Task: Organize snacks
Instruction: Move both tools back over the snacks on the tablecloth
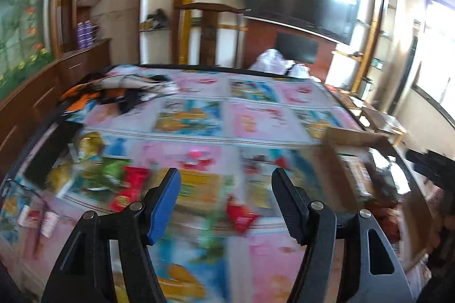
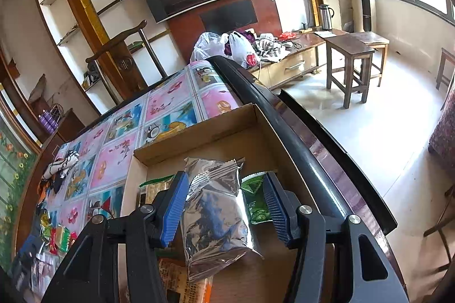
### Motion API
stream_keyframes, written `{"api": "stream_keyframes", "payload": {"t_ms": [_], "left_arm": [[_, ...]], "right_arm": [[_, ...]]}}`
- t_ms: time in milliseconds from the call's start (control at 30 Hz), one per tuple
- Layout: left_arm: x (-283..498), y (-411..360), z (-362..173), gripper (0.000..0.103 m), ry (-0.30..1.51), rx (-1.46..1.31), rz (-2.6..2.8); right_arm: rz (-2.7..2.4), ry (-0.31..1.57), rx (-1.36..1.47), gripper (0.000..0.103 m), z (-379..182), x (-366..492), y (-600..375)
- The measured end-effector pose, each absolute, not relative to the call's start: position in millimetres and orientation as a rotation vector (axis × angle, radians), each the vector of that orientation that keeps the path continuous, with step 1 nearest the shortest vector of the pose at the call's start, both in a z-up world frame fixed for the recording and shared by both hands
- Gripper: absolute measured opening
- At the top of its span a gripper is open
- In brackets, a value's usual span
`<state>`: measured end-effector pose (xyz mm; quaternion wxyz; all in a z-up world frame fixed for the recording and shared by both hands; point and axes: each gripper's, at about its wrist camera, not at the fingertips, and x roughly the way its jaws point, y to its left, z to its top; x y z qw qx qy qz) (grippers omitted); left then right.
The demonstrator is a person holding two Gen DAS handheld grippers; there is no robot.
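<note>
My left gripper [image 1: 226, 202] is open and empty above the table, in a blurred view. Loose snack packets lie below it: a red packet [image 1: 241, 214] under the jaws, another red one [image 1: 132, 183] and green ones [image 1: 109, 170] to the left. The cardboard box [image 1: 355, 138] is at the right. My right gripper [image 2: 224, 206] is open over that box [image 2: 199, 132]. A silver foil packet [image 2: 216, 214] lies between its fingers, touching the left pad. A green packet [image 2: 256, 200] and an orange packet [image 2: 184, 283] lie in the box.
The table [image 1: 256, 118] has a colourful patterned cover and a dark rim [image 2: 284, 115]. A black flat object [image 1: 51, 149] and patterned cloth [image 1: 119, 89] lie at its left. More snacks [image 2: 57, 237] are at the near left. Wooden stools [image 2: 352, 58] stand on the floor right.
</note>
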<state>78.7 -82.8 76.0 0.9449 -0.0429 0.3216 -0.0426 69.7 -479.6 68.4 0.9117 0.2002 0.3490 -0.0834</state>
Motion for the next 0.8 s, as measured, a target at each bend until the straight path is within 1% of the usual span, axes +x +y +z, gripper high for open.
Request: {"api": "stream_keyframes", "payload": {"t_ms": [133,167,367,467,567,667,733,800], "left_arm": [[93.4,-36.1,71.9,0.067,0.675,-0.087,0.027],[98.4,-21.2,69.7,0.067,0.692,-0.103,0.061],[121.6,48.6,47.1,0.067,0.807,-0.247,0.167],[128.5,56.1,37.0,0.066,0.85,-0.29,0.144],[134.5,49.4,30.2,0.064,0.869,-0.245,0.15],[142.1,45.4,20.5,0.057,0.898,-0.219,0.162],[148.0,47.2,13.5,0.046,0.917,-0.226,0.157],[150.5,48.2,10.3,0.045,0.916,-0.215,0.171]], "right_arm": [[-0.168,0.718,0.412,0.06,67.8,70.3,-479.1],[-0.166,0.718,0.412,0.062,67.4,69.8,-478.9],[-0.163,0.724,0.409,0.062,66.1,71.2,-477.6],[-0.156,0.724,0.403,0.062,66.1,71.5,-474.9],[-0.153,0.724,0.399,0.062,65.5,71.2,-473.5],[-0.151,0.726,0.403,0.062,65.2,71.5,-473.1],[-0.15,0.726,0.401,0.062,65.2,71.5,-473.2],[-0.142,0.723,0.398,0.062,66.1,71.5,-471.4]]}}
